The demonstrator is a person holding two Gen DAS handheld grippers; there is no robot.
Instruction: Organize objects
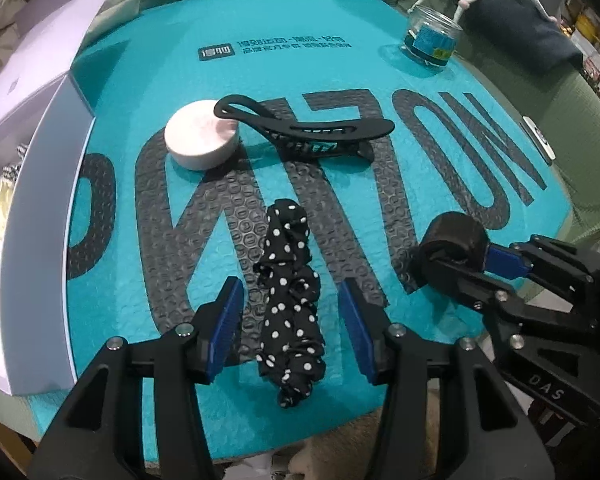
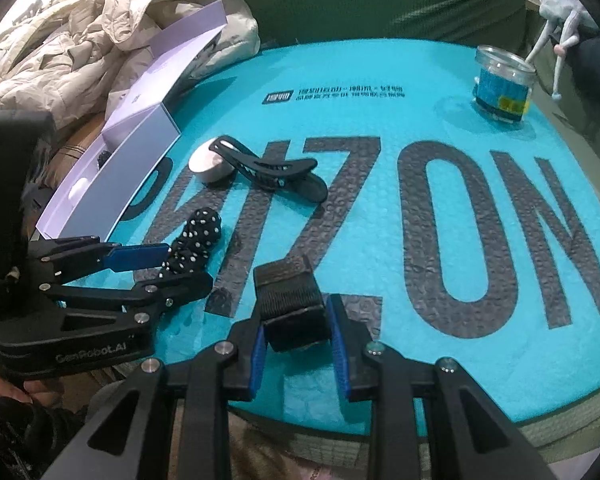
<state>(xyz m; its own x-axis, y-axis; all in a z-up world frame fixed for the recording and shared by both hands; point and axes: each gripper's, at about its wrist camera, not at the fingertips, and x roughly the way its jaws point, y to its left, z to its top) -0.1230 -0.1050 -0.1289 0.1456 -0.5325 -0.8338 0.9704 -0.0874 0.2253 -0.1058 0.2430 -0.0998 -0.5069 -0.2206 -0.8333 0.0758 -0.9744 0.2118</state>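
A black polka-dot scrunchie (image 1: 290, 304) lies on the teal mat (image 1: 340, 80), between the open fingers of my left gripper (image 1: 292, 328); neither pad touches it. It also shows in the right wrist view (image 2: 194, 240). My right gripper (image 2: 298, 344) is shut on a dark band roll (image 2: 292, 304), which rests on the mat; it also shows in the left wrist view (image 1: 456, 240). A black hair clip (image 1: 308, 132) leans on a round white tin (image 1: 202, 140) further back.
An open lilac box (image 1: 40, 208) with small items inside stands at the mat's left edge. A glass jar (image 1: 430, 36) with a blue label stands at the back right. A beige jacket (image 2: 60, 60) lies behind the box.
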